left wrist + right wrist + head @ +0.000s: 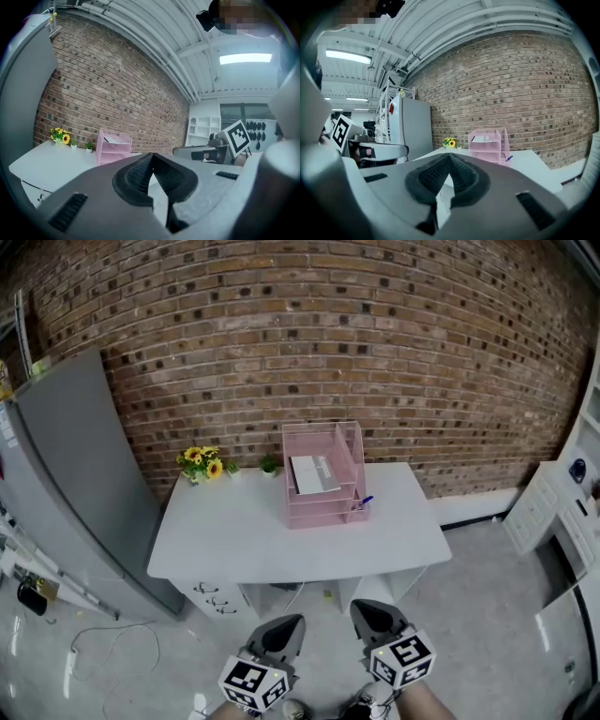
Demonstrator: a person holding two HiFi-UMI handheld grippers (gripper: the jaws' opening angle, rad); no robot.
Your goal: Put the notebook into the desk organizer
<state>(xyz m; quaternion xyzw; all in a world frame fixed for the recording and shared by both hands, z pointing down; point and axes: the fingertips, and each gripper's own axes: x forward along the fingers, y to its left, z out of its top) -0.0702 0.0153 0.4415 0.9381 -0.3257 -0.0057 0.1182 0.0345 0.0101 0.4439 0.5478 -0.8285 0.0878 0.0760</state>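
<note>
A pink wire desk organizer stands at the back middle of the white desk. A grey-white notebook lies on its top shelf. The organizer also shows far off in the left gripper view, and the organizer in the right gripper view. Both grippers are held low in front of the desk, well short of it. My left gripper is shut with nothing in it, tips touching. My right gripper is shut and empty too.
A blue pen lies by the organizer's right foot. Yellow flowers and a small green plant stand at the desk's back left. A grey refrigerator stands left, white shelving right, a brick wall behind.
</note>
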